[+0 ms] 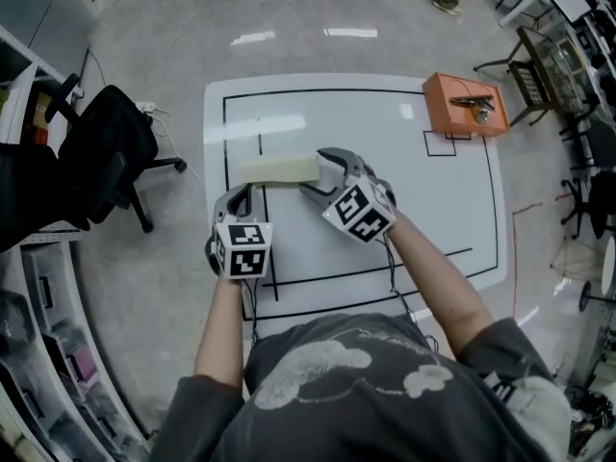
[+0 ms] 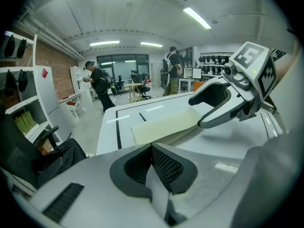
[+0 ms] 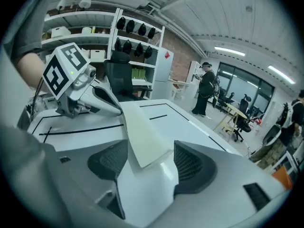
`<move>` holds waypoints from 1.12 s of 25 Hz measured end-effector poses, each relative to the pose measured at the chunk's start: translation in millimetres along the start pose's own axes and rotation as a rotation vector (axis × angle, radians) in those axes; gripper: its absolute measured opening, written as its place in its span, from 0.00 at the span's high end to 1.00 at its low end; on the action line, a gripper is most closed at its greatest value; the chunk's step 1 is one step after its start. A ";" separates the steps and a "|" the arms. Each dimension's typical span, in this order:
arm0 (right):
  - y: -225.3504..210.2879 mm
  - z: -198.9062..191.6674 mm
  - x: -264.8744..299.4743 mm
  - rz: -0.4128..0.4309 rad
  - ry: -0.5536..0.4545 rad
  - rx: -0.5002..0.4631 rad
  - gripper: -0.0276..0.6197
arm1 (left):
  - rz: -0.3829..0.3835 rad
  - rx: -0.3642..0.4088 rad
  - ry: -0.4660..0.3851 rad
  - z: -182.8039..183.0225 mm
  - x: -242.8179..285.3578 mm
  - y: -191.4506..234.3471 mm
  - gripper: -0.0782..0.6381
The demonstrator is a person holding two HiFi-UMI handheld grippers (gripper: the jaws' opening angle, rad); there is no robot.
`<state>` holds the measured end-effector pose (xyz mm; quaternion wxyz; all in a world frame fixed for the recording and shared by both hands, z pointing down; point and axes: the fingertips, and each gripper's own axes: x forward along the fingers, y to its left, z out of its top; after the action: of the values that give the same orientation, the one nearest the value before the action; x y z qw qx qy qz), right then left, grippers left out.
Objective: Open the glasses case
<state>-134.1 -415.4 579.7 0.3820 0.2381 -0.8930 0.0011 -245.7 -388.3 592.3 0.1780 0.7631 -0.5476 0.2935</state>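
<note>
at three o'clock of the glasses case [image 1: 279,169], seat the spread right gripper [image 1: 323,173] squarely before pinching, bracing with the pressed-together left gripper [image 1: 238,202] near seven o'clock.

The head camera looked steeply down from above the person onto the white bench [image 1: 452,210]. The cameras on the left claw [image 1: 241,198] and the right claw [image 1: 320,173] sat low and close behind their jaws, facing each other along the glasses case [image 1: 279,169]. Both showed that case and the opposite claw.
</note>
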 end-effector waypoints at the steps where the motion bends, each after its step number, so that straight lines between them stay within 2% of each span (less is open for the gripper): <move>1: 1.1 -0.3 2.3 0.007 0.010 -0.025 0.48 | 0.001 0.000 0.001 0.0 0.1 -0.4 0.89; 4: 4.7 -2.5 8.7 0.026 0.048 -0.105 0.46 | 0.003 -0.001 0.005 -0.9 0.0 -0.8 0.89; 10: -2.4 -3.3 14.8 -0.001 0.070 -0.157 0.50 | 0.004 0.002 0.005 0.8 0.4 -0.7 0.89; 14: -2.2 -3.0 14.1 0.025 0.084 -0.139 0.51 | 0.003 0.002 0.006 -0.4 0.3 -0.3 0.89; 21: -6.8 3.0 10.1 0.080 0.077 -0.049 0.52 | 0.005 0.005 0.006 -0.8 0.1 -0.4 0.89; 24: -11.3 11.9 6.3 0.065 0.046 -0.034 0.58 | 0.004 0.003 0.006 -0.5 -0.3 0.0 0.89; 28: -18.1 18.6 2.5 0.032 0.038 -0.048 0.71 | 0.004 0.002 0.009 -1.0 0.2 0.3 0.89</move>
<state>-140.5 -435.9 564.9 0.4044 0.2145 -0.8890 -0.0097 -246.2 -387.9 593.2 0.1790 0.7607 -0.5481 0.2981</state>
